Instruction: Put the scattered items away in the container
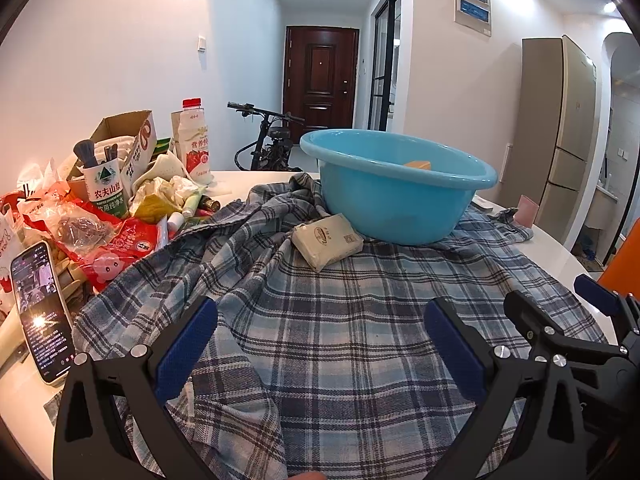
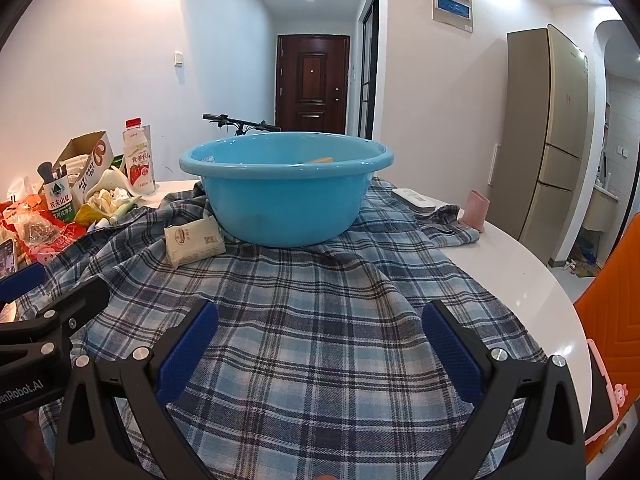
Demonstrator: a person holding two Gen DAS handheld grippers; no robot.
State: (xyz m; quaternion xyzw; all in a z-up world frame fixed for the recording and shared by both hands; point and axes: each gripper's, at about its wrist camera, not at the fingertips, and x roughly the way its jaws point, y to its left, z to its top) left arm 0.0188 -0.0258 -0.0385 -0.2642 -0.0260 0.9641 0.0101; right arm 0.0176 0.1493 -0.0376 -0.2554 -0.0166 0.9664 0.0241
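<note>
A blue plastic basin (image 1: 394, 190) (image 2: 286, 192) stands on a plaid cloth (image 1: 340, 340) (image 2: 320, 320) over a white round table; a yellow-orange item (image 1: 418, 164) shows inside it. A cream tissue pack (image 1: 326, 240) (image 2: 194, 238) lies on the cloth against the basin's left side. My left gripper (image 1: 320, 344) hovers open over the cloth, short of the pack. My right gripper (image 2: 320, 344) is open too, in front of the basin. Both hold nothing. A white remote (image 2: 414, 199) and a pink cup (image 2: 474, 210) lie right of the basin.
At the left is a pile: a cardboard box (image 1: 120, 140), a red-capped drink bottle (image 1: 196, 140), a labelled cup holding brushes (image 1: 104, 188), red snack bags (image 1: 100, 240), small tubes and a lit phone (image 1: 42, 312). An orange chair (image 2: 616, 292) stands at the right table edge.
</note>
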